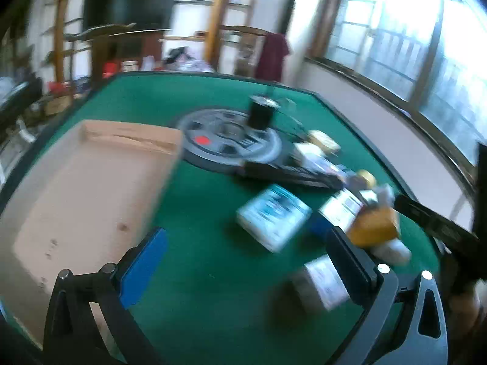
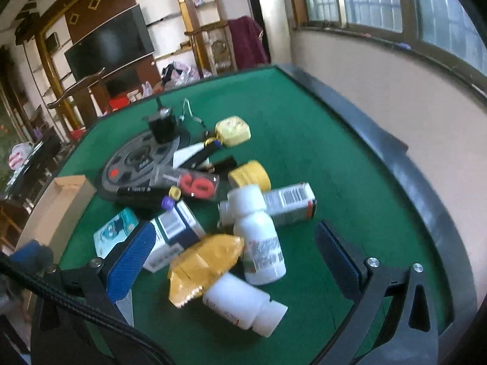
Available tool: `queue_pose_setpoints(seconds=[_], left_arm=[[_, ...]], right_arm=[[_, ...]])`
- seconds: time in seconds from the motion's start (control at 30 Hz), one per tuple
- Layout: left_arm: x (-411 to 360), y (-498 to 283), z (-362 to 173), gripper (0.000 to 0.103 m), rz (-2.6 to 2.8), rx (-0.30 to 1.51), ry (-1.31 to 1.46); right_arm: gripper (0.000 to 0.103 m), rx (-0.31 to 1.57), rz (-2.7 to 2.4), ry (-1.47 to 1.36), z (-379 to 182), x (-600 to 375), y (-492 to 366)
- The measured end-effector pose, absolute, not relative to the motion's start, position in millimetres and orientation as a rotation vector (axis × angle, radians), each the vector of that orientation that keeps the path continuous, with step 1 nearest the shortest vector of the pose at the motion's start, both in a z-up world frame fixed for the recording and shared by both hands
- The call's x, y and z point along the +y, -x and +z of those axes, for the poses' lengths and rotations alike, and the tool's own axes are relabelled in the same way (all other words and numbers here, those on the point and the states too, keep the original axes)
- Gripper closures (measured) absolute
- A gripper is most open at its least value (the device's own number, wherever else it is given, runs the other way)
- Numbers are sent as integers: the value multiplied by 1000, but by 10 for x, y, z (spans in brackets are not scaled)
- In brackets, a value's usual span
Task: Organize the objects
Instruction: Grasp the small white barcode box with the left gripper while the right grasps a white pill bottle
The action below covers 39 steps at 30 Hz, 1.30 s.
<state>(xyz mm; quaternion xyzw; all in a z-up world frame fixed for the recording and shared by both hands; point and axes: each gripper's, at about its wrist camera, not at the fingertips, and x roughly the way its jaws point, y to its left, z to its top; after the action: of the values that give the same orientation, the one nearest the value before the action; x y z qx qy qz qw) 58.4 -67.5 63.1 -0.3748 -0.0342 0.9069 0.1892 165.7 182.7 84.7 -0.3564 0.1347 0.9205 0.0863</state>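
A jumble of small things lies heaped on the green counter (image 2: 304, 115), right of its middle. Nearest the right tongs (image 2: 237, 261) are a crumpled yellow packet (image 2: 204, 264) and two white bottles: one (image 2: 243, 304) lying on its side under the packet's lower edge, the other (image 2: 261, 243) touching the packet's right side. A third white bottle (image 2: 243, 203) lies across the top of that one, with a grey-labelled box (image 2: 289, 203) against it. To the left sit a blue-and-white box (image 2: 176, 231) and a teal-printed box (image 2: 117, 231), the latter a little apart from the heap. Farther back are a roll of yellow tape (image 2: 249, 175), a clear pack with red rings (image 2: 194, 182), a pale yellow square case (image 2: 232, 130) and a round grey disc (image 2: 134, 161) with a black cylinder (image 2: 162, 129) standing on it.

The right tongs stand wide open and empty, tilted down, with the packet and bottles between and just ahead of their fingers; nothing is touched. The left tongs (image 1: 243, 261) are likewise spread wide and hold nothing; the teal-printed box (image 1: 274, 216) lies just ahead of them, a small box (image 1: 322, 283) by the right finger.

An open cardboard box (image 1: 85, 182) sits at the left, its near wall beside the left finger. Bare green cloth stretches between that box and the heap, and again along the counter's right side up to its dark raised rim (image 2: 395, 164). Beyond the rim runs a pale wall under the windows (image 2: 380, 0)
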Motion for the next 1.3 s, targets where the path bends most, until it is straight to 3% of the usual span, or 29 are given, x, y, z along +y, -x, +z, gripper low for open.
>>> queue_pose_setpoints(seconds=[0.17, 0.43, 0.63, 0.9, 0.97, 1.07, 1.3], left_arm=[[-372, -868, 535, 2, 2530, 57, 1015], [-184, -1013, 358, 3, 2495, 101, 1101], [-113, -989, 329, 27, 2433, 39, 1168], [132, -943, 184, 28, 2369, 95, 1285], [167, -934, 203, 34, 2396, 109, 1243], [147, -868, 206, 72, 2368, 63, 1244], [7, -916, 316, 74, 2364, 30, 1167]], right_arm=[[0, 393, 2771, 1083, 824, 1853, -1709], [0, 375, 2771, 1078, 819, 1918, -1792], [0, 393, 2755, 1089, 769, 1974, -1821], [0, 353, 2783, 1097, 781, 1902, -1813], [0, 337, 2785, 1096, 778, 1895, -1833], [0, 309, 2788, 1104, 773, 1907, -1857], [0, 299, 2806, 1120, 765, 1897, -1856]])
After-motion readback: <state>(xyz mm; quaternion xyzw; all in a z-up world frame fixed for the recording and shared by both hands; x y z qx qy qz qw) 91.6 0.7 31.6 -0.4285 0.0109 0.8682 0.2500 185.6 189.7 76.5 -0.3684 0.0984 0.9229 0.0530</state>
